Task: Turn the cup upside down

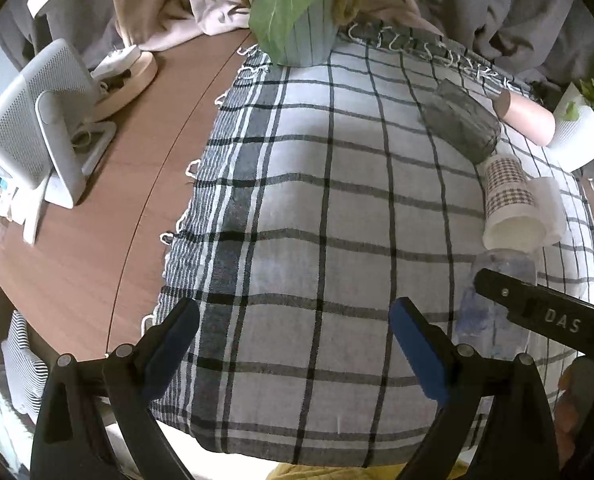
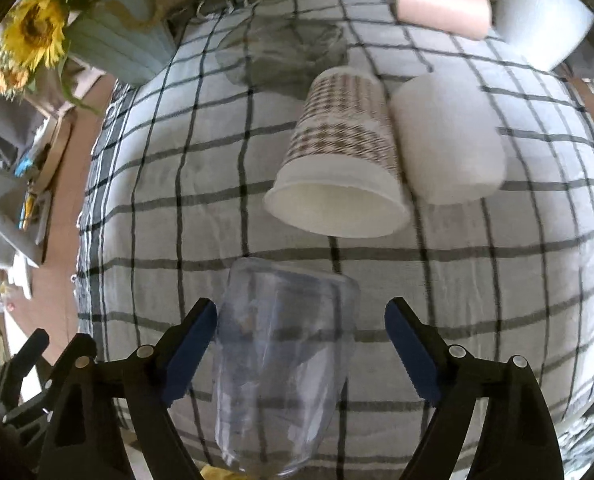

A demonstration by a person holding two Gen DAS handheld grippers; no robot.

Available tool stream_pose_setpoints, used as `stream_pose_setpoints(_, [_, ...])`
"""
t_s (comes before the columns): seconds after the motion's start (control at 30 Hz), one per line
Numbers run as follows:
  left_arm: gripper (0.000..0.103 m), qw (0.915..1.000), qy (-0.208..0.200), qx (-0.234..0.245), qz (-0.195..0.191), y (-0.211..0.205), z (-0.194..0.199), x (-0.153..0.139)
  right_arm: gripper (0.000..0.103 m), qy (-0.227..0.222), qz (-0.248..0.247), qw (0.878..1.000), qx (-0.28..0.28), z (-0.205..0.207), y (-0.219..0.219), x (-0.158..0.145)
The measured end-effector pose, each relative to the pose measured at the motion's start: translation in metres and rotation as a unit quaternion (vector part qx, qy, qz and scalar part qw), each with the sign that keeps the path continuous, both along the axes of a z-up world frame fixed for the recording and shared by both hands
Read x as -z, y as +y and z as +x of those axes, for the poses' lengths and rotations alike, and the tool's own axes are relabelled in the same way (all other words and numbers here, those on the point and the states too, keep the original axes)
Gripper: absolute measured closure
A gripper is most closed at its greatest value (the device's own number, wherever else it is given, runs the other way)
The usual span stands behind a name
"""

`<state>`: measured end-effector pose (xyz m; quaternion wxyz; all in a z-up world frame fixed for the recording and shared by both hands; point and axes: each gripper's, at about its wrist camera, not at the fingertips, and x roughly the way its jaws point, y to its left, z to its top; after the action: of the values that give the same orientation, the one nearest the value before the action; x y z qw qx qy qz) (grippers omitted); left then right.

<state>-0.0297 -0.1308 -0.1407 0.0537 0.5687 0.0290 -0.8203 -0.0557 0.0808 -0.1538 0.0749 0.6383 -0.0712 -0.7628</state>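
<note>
A clear plastic cup [image 2: 281, 364] lies on its side on the checked cloth [image 2: 157, 208], between the jaws of my right gripper [image 2: 301, 344]. The jaws are open and stand on either side of it; the left pad is close to the cup wall, the right pad is apart from it. The same cup [image 1: 493, 308] shows in the left wrist view, partly behind a finger of the right gripper [image 1: 545, 312]. My left gripper [image 1: 293, 344] is open and empty over the cloth [image 1: 317, 200].
A patterned paper cup [image 2: 337, 156] and a white cup [image 2: 449, 140] lie on their sides beyond the clear cup. A grey pouch [image 1: 461, 120], a pink cup [image 2: 443, 2], a sunflower vase [image 1: 309, 28] and a white pot [image 2: 545, 12] stand farther back. A lamp [image 1: 125, 68] and a speaker [image 1: 37, 120] are left.
</note>
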Motion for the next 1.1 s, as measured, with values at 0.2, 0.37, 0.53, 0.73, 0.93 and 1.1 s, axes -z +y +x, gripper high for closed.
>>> stream_pose_setpoints(0.2, [0.006,1.0000,-0.003,-0.002,-0.005,-0.001,-0.003,0.001,0.026,-0.013,-0.022,1.000,-0.007,-0.005,-0.004,0.011])
stream_pose_setpoints(0.37, [0.006,0.9999,0.002,0.011,-0.002,0.013,-0.006,-0.002,0.027,0.003,-0.026,0.999,-0.020,0.002,0.004,0.000])
stream_pose_setpoints(0.53, [0.006,0.9993,0.013,0.034,0.008,0.039,-0.012,-0.007,0.027,0.057,-0.006,0.998,-0.012,0.018,0.027,-0.033])
stream_pose_setpoints(0.73, [0.006,0.9973,0.023,0.069,0.006,0.072,-0.015,-0.013,0.028,0.118,0.046,0.992,0.023,0.028,0.063,-0.066])
stream_pose_setpoints(0.93, [0.006,0.9970,0.023,0.073,0.009,0.086,-0.018,-0.015,0.029,0.131,0.068,0.988,0.039,0.028,0.080,-0.071])
stream_pose_setpoints(1.1, [0.006,0.9978,0.025,0.061,0.003,0.090,-0.016,-0.014,0.029,0.151,0.093,0.984,0.034,0.034,0.080,-0.077])
